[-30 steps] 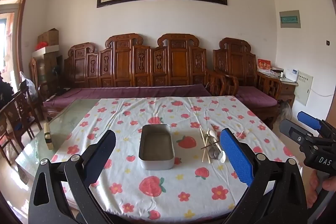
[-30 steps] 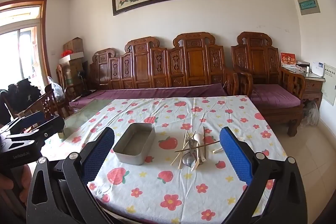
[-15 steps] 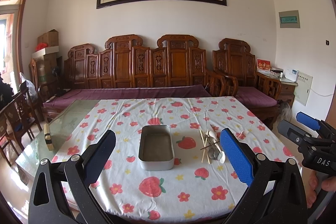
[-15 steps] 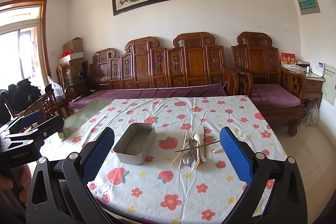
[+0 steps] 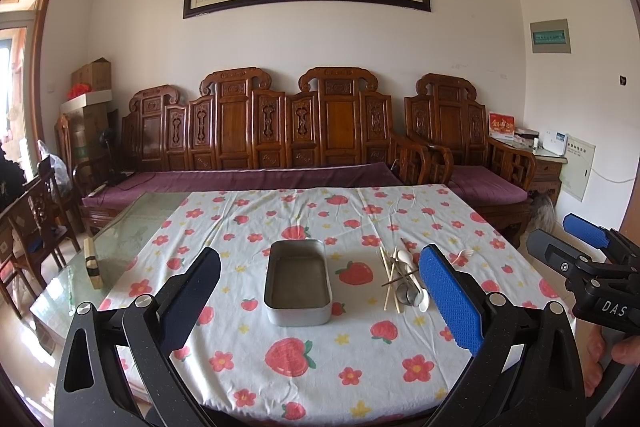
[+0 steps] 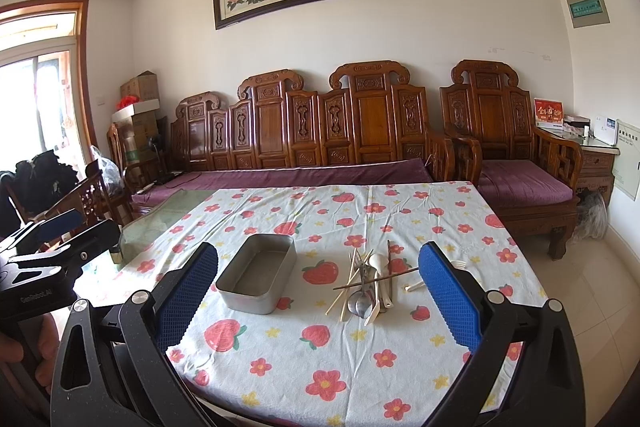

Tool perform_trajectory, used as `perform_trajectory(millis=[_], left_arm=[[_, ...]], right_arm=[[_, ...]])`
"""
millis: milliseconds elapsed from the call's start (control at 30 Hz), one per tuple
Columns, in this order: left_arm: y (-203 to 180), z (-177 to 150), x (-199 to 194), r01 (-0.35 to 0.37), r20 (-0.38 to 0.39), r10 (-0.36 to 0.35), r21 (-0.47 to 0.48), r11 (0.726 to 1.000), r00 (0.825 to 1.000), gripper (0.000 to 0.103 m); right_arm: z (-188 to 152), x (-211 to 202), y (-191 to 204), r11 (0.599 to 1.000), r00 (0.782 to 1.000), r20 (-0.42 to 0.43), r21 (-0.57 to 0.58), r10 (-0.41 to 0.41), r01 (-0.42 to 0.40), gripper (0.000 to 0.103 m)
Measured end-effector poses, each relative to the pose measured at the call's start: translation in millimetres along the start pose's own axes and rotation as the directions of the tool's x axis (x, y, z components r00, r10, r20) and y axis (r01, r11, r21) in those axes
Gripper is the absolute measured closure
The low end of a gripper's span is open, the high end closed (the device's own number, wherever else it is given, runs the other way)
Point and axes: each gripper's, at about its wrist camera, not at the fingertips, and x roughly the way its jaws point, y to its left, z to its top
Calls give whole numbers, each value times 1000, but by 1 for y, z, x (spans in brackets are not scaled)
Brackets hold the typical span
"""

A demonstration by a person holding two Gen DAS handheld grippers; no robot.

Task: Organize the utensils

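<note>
A rectangular metal tin (image 5: 298, 283) sits empty on the strawberry tablecloth (image 5: 304, 359); it also shows in the right wrist view (image 6: 257, 277). A heap of utensils (image 5: 404, 283) lies to its right: wooden chopsticks, a metal spoon and white plastic spoons, also seen in the right wrist view (image 6: 370, 289). A small white plastic fork (image 6: 416, 285) lies just right of the heap. My left gripper (image 5: 320, 303) is open and empty, held above the table's near edge. My right gripper (image 6: 318, 301) is open and empty, likewise short of the objects.
The cloth covers a glass table (image 5: 132, 227); a small wooden block (image 5: 93, 263) lies on its bare left part. A carved wooden sofa (image 5: 288, 131) stands behind the table, chairs (image 5: 24, 227) stand at the left. The right gripper's body (image 5: 592, 267) shows at the far right.
Both views shift only very slightly; nothing on the table has moved and both grippers remain open.
</note>
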Motion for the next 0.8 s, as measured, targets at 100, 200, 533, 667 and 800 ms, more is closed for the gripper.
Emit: perform_trajectory(millis=[100, 200, 533, 667, 800], left_arm=[[0, 0, 0, 0, 1, 0, 0, 1000, 1000, 6], [0, 0, 0, 0, 1, 0, 0, 1000, 1000, 6], [-1, 5, -1, 0, 4, 0, 1, 1000, 1000, 6], [-2, 8, -2, 1, 4, -1, 1, 1000, 1000, 6], [0, 13, -3, 2, 5, -2, 2, 1000, 1000, 6]], right_arm=[[0, 0, 0, 1000, 1000, 0, 1, 0, 0, 3], [0, 0, 0, 1000, 1000, 0, 0, 0, 0, 3], [0, -1, 1, 1000, 1000, -1, 0, 0, 0, 3], [1, -1, 1, 1000, 1000, 1, 0, 0, 0, 3], [1, -1, 1, 1000, 1000, 0, -1, 0, 0, 3]])
